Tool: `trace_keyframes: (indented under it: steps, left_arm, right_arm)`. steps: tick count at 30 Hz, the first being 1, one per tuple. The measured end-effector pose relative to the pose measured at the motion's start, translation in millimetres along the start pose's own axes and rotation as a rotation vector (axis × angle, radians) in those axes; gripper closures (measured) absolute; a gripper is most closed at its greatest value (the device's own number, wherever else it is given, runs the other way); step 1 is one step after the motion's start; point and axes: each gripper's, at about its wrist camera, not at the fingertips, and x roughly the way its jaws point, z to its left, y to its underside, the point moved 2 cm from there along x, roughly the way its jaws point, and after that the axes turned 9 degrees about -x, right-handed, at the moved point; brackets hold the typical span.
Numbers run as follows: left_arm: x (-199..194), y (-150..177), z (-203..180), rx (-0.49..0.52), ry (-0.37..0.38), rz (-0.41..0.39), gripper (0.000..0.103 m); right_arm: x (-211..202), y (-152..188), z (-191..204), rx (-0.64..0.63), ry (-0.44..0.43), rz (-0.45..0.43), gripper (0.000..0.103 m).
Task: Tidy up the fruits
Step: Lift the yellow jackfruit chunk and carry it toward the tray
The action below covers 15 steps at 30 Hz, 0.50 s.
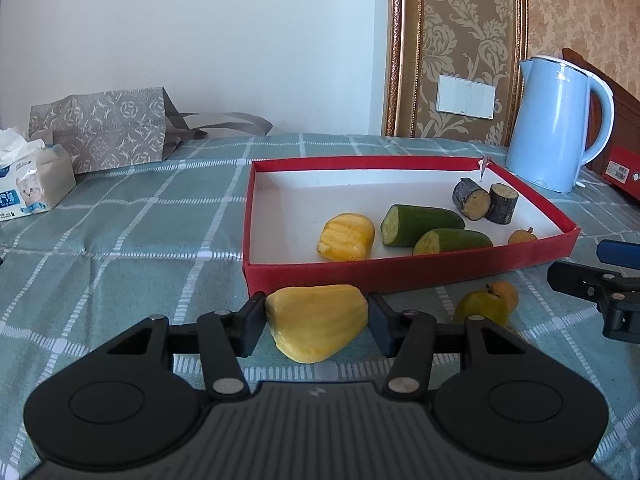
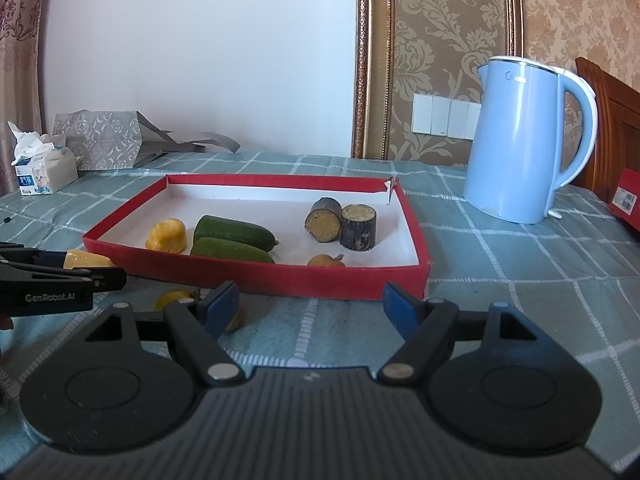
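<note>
My left gripper (image 1: pixel 316 320) is shut on a yellow fruit piece (image 1: pixel 316 322), held just in front of the red tray (image 1: pixel 360 272). The tray holds another yellow piece (image 1: pixel 346 237), two green cucumber halves (image 1: pixel 420 220), two dark cut stubs (image 1: pixel 484 202) and a small orange fruit (image 1: pixel 522 236). Two small yellow-orange fruits (image 1: pixel 486 304) lie on the cloth in front of the tray. My right gripper (image 2: pixel 312 308) is open and empty, in front of the tray (image 2: pixel 260 276), with one of those small fruits (image 2: pixel 174 300) just beyond its left finger.
A blue kettle (image 2: pixel 520 140) stands at the back right. A tissue pack (image 1: pixel 28 184) and a grey paper bag (image 1: pixel 108 132) sit at the back left. A red box (image 2: pixel 628 200) lies at the far right. A checked teal cloth (image 1: pixel 120 240) covers the table.
</note>
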Motion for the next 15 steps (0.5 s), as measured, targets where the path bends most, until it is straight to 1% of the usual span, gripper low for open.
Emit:
trace_keyframes:
  steps: [10, 15]
  left_arm:
    - [-5.0, -1.5, -0.1, 0.003, 0.001, -0.021, 0.05]
    - [-8.4, -4.9, 2.6, -0.013, 0.004, -0.039, 0.05]
  right_arm:
    - [-0.8, 0.3, -1.1, -0.001, 0.0, 0.0, 0.026]
    - [0.9, 0.3, -1.6, -0.001, 0.006, 0.006, 0.026]
